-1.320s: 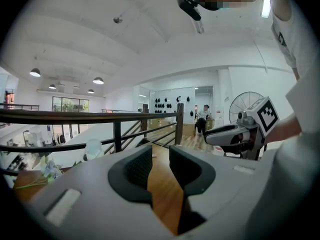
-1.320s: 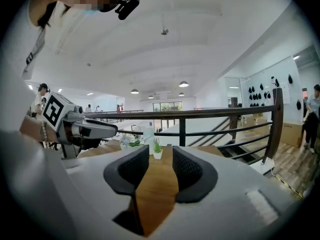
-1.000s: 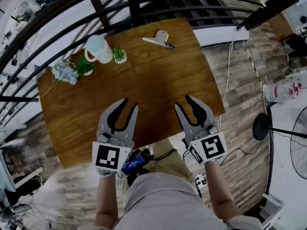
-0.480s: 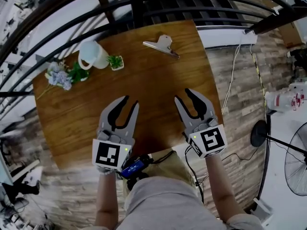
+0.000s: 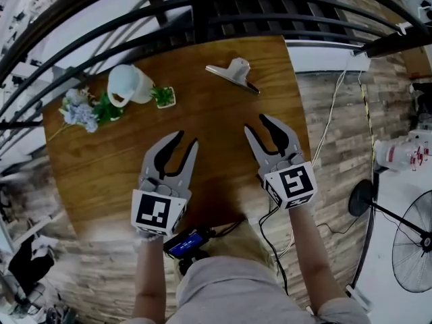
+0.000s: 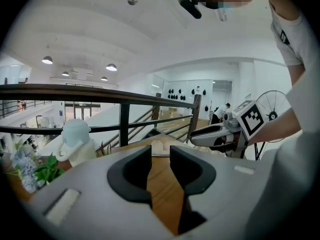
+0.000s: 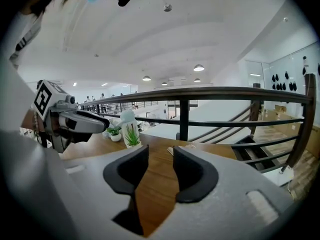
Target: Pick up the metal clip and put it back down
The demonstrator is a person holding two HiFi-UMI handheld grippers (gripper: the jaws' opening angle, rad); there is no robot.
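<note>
Left gripper (image 5: 187, 139): fingers (image 6: 131, 173) released, standing apart with only bare wood showing in the gap; right gripper (image 5: 255, 123): fingers (image 7: 195, 176) likewise released and opening at this moment, with nothing between them. Both grippers hover side by side over the near half of the wooden table (image 5: 209, 113), jaws directed toward 12 o'clock. The metal clip (image 5: 233, 73) lies on the table near its far edge, at about 1 o'clock from the left gripper and 11 o'clock from the right gripper, well apart from both and touched by neither. At about 10 o'clock from the left gripper stand a white jug (image 5: 128, 85), a small potted plant (image 5: 164, 96) just beside it, and a bunch of pale flowers (image 5: 81, 110) farther out. A dark railing (image 5: 202, 9) runs beyond the table at 12 o'clock
</note>
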